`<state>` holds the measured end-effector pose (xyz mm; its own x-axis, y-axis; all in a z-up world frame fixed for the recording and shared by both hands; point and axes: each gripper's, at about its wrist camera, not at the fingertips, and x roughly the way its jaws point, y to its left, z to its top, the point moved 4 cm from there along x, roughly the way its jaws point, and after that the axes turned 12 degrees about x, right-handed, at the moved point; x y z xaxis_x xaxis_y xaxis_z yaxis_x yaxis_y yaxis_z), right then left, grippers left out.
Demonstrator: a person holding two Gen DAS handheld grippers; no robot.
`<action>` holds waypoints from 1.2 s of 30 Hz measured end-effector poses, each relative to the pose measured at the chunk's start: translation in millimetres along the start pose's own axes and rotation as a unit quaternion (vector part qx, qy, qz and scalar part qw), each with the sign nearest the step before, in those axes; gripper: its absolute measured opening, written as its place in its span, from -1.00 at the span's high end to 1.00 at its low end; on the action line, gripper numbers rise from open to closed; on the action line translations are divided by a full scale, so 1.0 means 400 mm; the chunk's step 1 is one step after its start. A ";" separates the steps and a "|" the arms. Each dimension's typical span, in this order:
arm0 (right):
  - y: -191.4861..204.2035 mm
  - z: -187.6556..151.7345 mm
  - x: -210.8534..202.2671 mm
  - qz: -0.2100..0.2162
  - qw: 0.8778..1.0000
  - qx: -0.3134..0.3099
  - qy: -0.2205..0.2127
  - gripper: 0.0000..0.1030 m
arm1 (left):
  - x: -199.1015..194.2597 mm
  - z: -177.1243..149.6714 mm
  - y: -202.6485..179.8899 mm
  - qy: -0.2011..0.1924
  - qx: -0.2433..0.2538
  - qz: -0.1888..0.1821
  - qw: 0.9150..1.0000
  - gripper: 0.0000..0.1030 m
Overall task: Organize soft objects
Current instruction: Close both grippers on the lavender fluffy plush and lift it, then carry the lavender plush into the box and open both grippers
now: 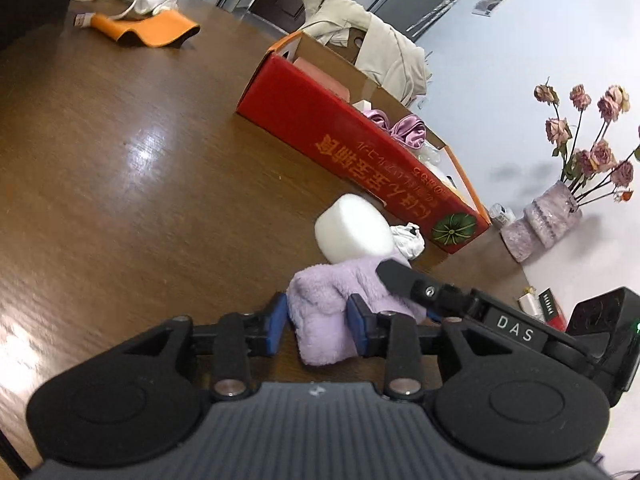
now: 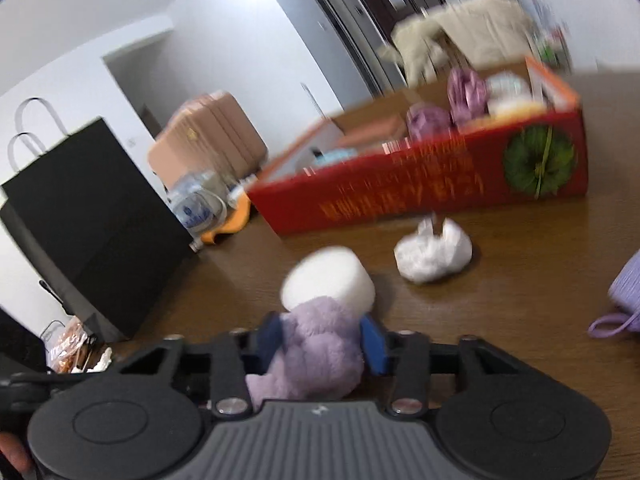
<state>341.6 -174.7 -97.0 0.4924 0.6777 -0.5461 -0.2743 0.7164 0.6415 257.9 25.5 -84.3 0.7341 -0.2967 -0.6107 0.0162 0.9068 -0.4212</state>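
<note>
A fluffy lilac cloth lies on the brown table, and both grippers hold it. My left gripper has its blue pads against the cloth's two sides. My right gripper is shut on the same cloth; one of its black fingers reaches across the cloth in the left wrist view. Just beyond stand a white foam cylinder and a crumpled white bundle. Behind them is an open red cardboard box holding several soft items.
A lilac knitted pouch lies at the right edge. A vase of dried roses stands past the box. A black paper bag stands on the left. An orange case and a beige garment lie at the far side.
</note>
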 end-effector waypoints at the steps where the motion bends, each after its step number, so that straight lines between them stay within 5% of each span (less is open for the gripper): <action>1: 0.006 -0.006 -0.009 -0.004 1.000 0.006 0.009 0.33 | 0.000 0.001 0.002 -0.002 0.004 0.003 1.000 0.44; 5: 0.021 -0.033 -0.058 0.025 0.998 0.048 0.022 0.43 | -0.003 0.005 0.020 -0.008 0.002 0.010 1.000 0.44; 10: -0.005 -0.058 -0.046 -0.016 0.998 0.065 0.007 0.41 | 0.004 0.005 0.011 -0.001 0.017 0.000 1.000 0.44; 18: 0.036 -0.052 -0.064 -0.004 0.999 0.033 0.007 0.52 | -0.017 0.016 -0.007 -0.010 0.048 -0.003 0.999 0.61; 27: 0.220 0.265 -0.060 0.029 0.992 -0.074 -0.095 0.53 | -0.037 0.389 -0.084 -0.133 0.162 -0.021 0.978 0.61; 31: 0.227 0.392 0.071 0.010 0.994 -0.074 -0.085 0.53 | 0.065 0.507 -0.041 -0.112 0.158 -0.001 0.981 0.61; 36: 0.136 0.433 0.274 -0.012 1.000 -0.016 -0.008 0.53 | 0.205 0.498 0.047 -0.053 0.161 0.043 0.985 0.61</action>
<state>523.8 -90.2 -28.6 0.5114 0.6584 -0.5523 -0.2883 0.7369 0.6114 453.6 77.8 -8.8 0.8085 -0.1973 -0.5544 0.1530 0.9802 -0.1258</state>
